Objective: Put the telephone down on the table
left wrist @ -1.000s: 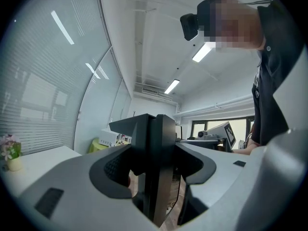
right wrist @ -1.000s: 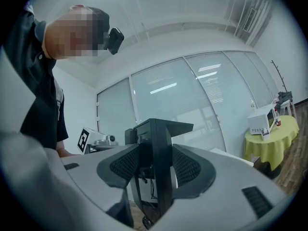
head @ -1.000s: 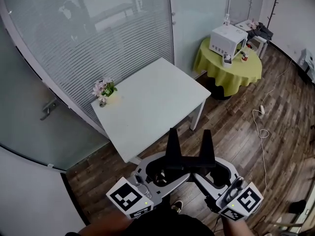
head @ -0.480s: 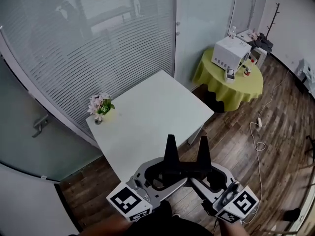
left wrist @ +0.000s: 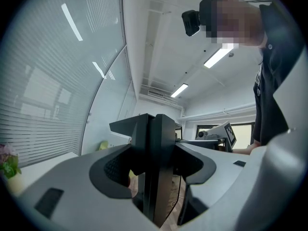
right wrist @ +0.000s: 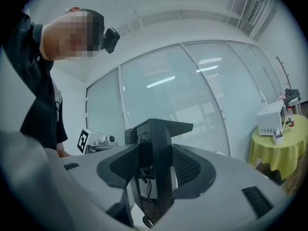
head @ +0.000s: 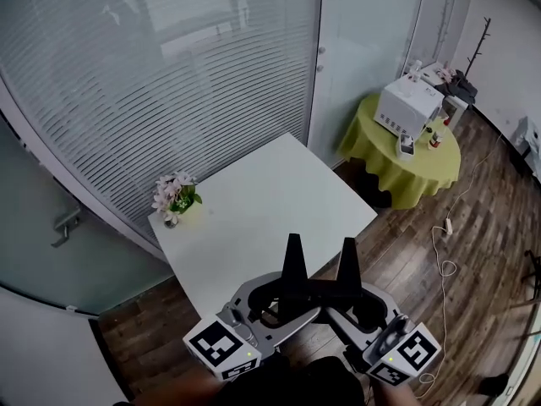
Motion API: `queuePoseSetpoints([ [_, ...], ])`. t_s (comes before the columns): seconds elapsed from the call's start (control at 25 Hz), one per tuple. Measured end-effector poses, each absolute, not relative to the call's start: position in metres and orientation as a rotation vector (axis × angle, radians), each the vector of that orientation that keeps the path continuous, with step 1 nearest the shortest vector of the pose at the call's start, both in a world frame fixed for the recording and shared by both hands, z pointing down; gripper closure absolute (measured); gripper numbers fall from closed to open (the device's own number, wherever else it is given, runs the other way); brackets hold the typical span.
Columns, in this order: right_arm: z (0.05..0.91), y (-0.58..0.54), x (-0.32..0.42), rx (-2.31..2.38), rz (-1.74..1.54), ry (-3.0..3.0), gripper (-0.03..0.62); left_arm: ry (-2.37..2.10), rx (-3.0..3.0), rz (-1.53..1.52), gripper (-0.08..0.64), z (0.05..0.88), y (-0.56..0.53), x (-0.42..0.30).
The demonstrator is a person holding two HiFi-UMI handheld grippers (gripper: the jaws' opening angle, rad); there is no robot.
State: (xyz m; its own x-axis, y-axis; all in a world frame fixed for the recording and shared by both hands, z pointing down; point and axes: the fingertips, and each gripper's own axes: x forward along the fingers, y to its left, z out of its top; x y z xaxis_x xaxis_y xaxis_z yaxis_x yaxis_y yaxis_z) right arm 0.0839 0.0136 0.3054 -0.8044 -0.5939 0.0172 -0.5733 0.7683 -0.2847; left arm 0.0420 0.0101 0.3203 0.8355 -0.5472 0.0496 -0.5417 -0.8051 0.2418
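Wooden planks underfoot, the floor [head: 486, 260] brown and streaked.

Both tools were held low and close to the person's body in the head view. They sat side by side, nearly touching, with tips pointing away toward the table [head: 270, 197].

- Left gripper [head: 293, 244] [left wrist: 153, 124]: in its own view the two black jaws were pressed flat together with nothing between them. Its marker cube [head: 221, 347] sat at the lower edge of the head view.
- Right gripper [head: 347, 247] [right wrist: 156, 129]: likewise, the jaws met and held nothing. A thin dark wire showed behind them, not in the grip. Its marker cube [head: 407, 351] was also at the lower edge.
- Each gripper view caught the other tool's cube off to the side.

Telephone: I could not make it out in any view.

The table was square and white-topped, set with one edge against the glass wall [head: 169, 83], which had horizontal blinds. A small vase of pink flowers [head: 173, 200] stood near the table's far-left corner, just beside the glass.

Well apart to the right stood a round table [head: 385, 155] under a yellow-green cloth. A white microwave [head: 408, 106] sat on it, with a few small items beside it too small to tell. A white cable [head: 445, 248] lay looped on the planks near that round table.
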Motion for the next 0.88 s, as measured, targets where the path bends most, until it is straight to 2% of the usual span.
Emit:
queuePoseSetpoints([
  [0.32, 0.314, -0.043, 0.102, -0.851, -0.445, 2.903, 0.367, -0.945, 2.729, -0.053, 0.287, 0.328, -0.044, 0.060],
  [0.88, 0.314, -0.165, 0.185, -0.349, -0.497, 3.038, 0.367, -1.398, 2.505, -0.069, 0.287, 0.328, -0.151, 0.143],
])
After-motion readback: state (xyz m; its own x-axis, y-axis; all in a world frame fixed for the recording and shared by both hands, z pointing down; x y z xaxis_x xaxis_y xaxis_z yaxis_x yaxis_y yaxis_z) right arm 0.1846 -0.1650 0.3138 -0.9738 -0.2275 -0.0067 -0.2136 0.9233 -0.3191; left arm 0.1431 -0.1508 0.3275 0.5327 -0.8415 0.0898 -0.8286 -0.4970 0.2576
